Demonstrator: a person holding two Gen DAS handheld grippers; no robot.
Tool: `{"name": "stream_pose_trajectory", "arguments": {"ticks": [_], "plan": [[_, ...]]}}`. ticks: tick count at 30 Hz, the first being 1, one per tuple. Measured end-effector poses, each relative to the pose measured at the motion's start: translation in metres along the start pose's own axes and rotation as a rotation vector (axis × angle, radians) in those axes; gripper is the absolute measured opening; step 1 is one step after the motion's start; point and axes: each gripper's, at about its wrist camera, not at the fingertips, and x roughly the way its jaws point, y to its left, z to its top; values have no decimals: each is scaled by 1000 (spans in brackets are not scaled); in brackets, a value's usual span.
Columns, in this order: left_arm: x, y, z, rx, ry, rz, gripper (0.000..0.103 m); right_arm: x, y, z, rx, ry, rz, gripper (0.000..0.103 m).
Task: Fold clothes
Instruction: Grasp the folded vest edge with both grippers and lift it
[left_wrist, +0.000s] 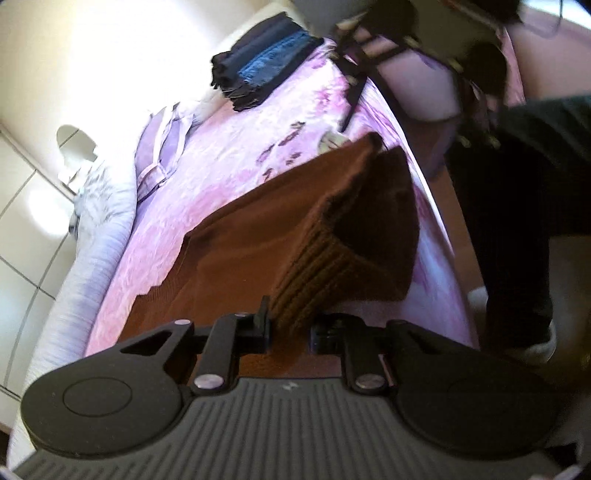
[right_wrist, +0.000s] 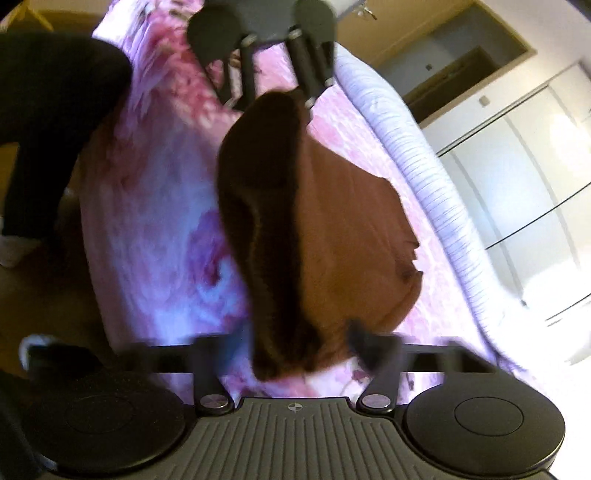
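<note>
A brown knitted sweater (left_wrist: 236, 258) lies on a pink floral bedspread (left_wrist: 229, 147), with one edge lifted in a fold. My left gripper (left_wrist: 290, 326) is shut on the sweater's ribbed hem (left_wrist: 314, 273) and holds it up. In the right wrist view my right gripper (right_wrist: 299, 354) is open around the near end of the same sweater (right_wrist: 332, 229); its jaws stand wide, one on each side of the cloth, blurred by motion. The left gripper (right_wrist: 273, 99) shows at the far end of the sweater in that view, gripping it.
A stack of folded dark and blue clothes (left_wrist: 258, 62) sits at the bed's far end. A lilac pillow (left_wrist: 162, 155) and a white ribbed bolster (left_wrist: 92, 251) lie along the bed's edge. The person's dark-trousered legs (left_wrist: 517, 206) stand beside the bed. White wardrobe doors (right_wrist: 517, 184) are beyond.
</note>
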Motion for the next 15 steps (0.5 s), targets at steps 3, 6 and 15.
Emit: {"name": "stream_pose_trajectory", "arguments": {"ticks": [3, 6, 15], "plan": [[-3, 4, 1, -34, -9, -18, 15, 8, 10, 2, 21, -34, 23, 81], [-5, 6, 1, -54, -12, -28, 15, 23, 14, 9, 24, -70, 12, 81], [3, -31, -2, 84, 38, 35, 39, 36, -7, 9, -13, -22, 43, 11]]}}
